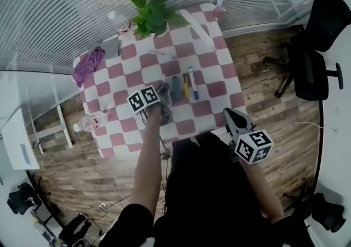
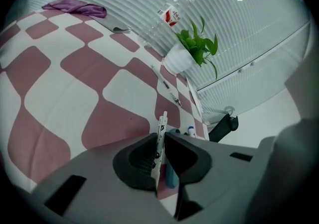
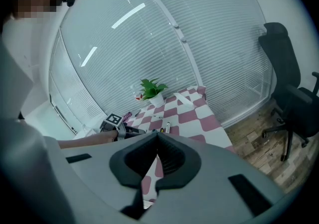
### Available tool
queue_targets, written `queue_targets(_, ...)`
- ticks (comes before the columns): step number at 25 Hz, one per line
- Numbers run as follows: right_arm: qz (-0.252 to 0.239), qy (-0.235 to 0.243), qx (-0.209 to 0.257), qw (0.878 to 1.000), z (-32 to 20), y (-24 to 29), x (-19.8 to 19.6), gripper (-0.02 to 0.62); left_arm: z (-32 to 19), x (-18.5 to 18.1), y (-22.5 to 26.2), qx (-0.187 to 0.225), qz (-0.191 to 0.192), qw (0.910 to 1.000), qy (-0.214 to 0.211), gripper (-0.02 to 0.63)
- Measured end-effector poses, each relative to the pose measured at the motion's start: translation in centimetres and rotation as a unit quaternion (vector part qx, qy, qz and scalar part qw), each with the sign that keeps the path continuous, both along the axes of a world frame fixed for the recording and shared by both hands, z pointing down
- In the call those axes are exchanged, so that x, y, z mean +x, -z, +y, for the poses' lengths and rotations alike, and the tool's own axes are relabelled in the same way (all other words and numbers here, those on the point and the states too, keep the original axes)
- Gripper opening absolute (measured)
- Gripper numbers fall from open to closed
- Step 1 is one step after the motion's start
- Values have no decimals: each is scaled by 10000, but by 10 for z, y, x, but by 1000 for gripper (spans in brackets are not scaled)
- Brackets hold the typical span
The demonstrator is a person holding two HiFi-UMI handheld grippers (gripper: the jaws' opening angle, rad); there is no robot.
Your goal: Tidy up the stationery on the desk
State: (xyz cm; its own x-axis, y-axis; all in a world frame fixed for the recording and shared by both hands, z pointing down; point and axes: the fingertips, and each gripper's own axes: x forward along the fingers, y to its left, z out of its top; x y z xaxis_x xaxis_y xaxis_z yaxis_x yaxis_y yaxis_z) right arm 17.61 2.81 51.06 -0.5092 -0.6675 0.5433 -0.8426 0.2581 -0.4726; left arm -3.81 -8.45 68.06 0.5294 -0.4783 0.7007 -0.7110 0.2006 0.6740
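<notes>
- A white pen is clamped between the shut jaws of the left gripper, at mid-table.
- Just right of it, a teal marker, yellow pen and white-and-blue marker are laid side by side.
- The right gripper is held closed and empty, off the table's near right edge.

White pen, black print on barrel: pinched between left tongs, one end sticking out past them, over middle of worktop. Teal marker, yellow pen, white marker with blue near end: lying flat, parallel, side by side, just right of tongs. Thin white pen: flat, alone, farther back on worktop.
</notes>
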Motion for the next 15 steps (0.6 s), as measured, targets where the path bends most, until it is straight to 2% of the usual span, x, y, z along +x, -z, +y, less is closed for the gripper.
queue_targets(15, -75, -93, -18, 9999, -4, 2, 2, 21, 3, 0, -8, -152, 4, 9998, 90, 74)
